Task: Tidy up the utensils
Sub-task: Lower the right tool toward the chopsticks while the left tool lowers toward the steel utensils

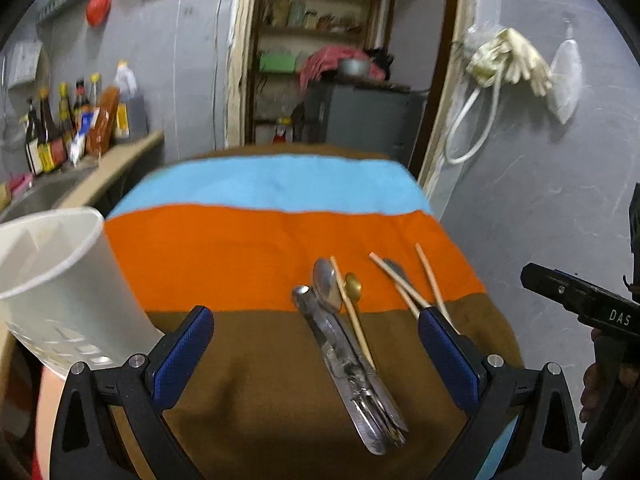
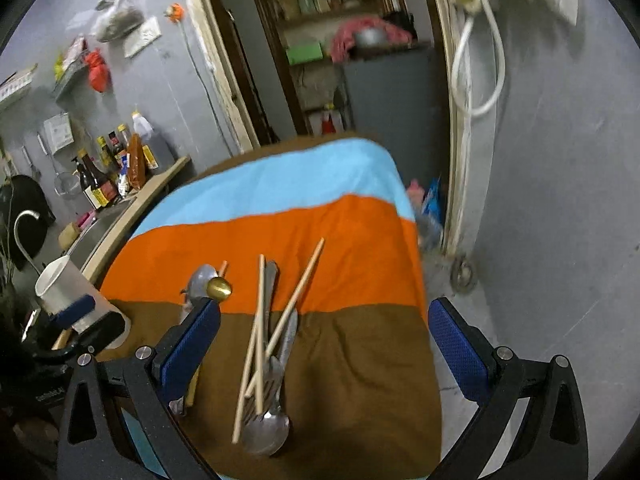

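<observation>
Utensils lie loose on a striped cloth (image 1: 248, 248). In the left wrist view a bundle of steel spoons and forks (image 1: 348, 364) lies between my open fingers, with a small gold spoon (image 1: 353, 285) and wooden chopsticks (image 1: 404, 286) beside it. My left gripper (image 1: 316, 344) is open and empty above them. A white utensil holder (image 1: 60, 280) stands at the left. In the right wrist view chopsticks (image 2: 260, 336) cross steel cutlery with a large spoon (image 2: 266, 432) nearest. My right gripper (image 2: 324, 340) is open and empty above the pile.
The cloth (image 2: 352, 248) covers a small table with blue, orange and brown stripes. A sink counter with sauce bottles (image 1: 68, 120) is at the left. A doorway with shelves (image 1: 320, 40) is behind. A grey wall (image 1: 540, 200) is at the right.
</observation>
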A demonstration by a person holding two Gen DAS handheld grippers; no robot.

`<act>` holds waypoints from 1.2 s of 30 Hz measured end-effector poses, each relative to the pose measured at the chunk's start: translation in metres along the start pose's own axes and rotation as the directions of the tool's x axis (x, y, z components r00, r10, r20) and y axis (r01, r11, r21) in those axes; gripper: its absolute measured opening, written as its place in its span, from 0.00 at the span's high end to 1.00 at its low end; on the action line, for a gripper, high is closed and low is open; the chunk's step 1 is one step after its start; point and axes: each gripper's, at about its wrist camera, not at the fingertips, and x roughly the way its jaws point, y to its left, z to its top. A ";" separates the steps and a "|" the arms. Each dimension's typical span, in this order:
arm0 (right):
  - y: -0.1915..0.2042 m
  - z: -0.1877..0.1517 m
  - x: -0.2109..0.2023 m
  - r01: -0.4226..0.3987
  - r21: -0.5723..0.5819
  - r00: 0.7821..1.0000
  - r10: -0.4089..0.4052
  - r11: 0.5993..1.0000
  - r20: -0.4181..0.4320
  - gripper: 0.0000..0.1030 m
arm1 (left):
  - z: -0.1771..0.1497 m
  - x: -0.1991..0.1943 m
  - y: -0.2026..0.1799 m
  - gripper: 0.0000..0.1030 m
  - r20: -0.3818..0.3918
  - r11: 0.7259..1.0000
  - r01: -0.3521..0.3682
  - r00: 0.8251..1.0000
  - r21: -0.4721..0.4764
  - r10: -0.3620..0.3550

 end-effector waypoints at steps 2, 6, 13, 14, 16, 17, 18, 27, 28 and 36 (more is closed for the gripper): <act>-0.001 -0.005 0.013 -0.004 -0.004 1.000 0.004 1.000 -0.008 0.01 | 0.000 0.010 0.002 0.01 -0.018 1.000 -0.002 1.000 -0.009 0.002; -0.003 -0.009 0.036 -0.023 -0.009 0.999 0.022 1.000 -0.045 0.01 | 0.003 0.032 0.005 0.01 -0.067 0.999 0.003 0.998 -0.033 -0.005; -0.013 -0.007 0.077 -0.063 0.085 0.990 0.073 0.994 -0.123 0.08 | 0.003 0.064 0.013 0.24 -0.159 0.994 0.044 0.985 -0.105 -0.060; -0.013 -0.008 0.082 -0.067 0.087 0.989 0.078 0.994 -0.129 0.13 | 0.003 0.067 0.014 0.28 -0.172 0.993 0.043 0.983 -0.112 -0.062; -0.012 -0.008 0.089 -0.083 0.091 0.984 0.096 0.992 -0.147 0.21 | 0.001 0.072 0.015 0.36 -0.191 0.991 0.044 0.979 -0.126 -0.067; -0.011 -0.009 0.095 -0.095 0.093 0.981 0.109 0.991 -0.158 0.23 | 0.000 0.075 0.017 0.40 -0.204 0.990 0.044 0.976 -0.137 -0.071; -0.009 -0.010 0.100 -0.107 0.094 0.979 0.122 0.990 -0.166 0.24 | 0.000 0.077 0.017 0.44 -0.209 0.989 0.042 0.975 -0.144 -0.072; -0.005 -0.006 0.124 -0.159 0.114 0.962 0.180 0.981 -0.207 0.52 | 0.003 0.088 0.024 0.56 -0.241 0.971 0.075 0.962 -0.228 -0.131; -0.007 -0.005 0.125 -0.159 0.113 0.961 0.180 0.981 -0.210 0.54 | 0.003 0.088 0.025 0.57 -0.243 0.969 0.075 0.961 -0.235 -0.133; 0.004 0.003 0.141 -0.162 0.081 0.951 0.178 0.983 -0.252 0.76 | 0.007 0.093 0.024 0.78 -0.297 0.970 0.025 0.950 -0.240 -0.098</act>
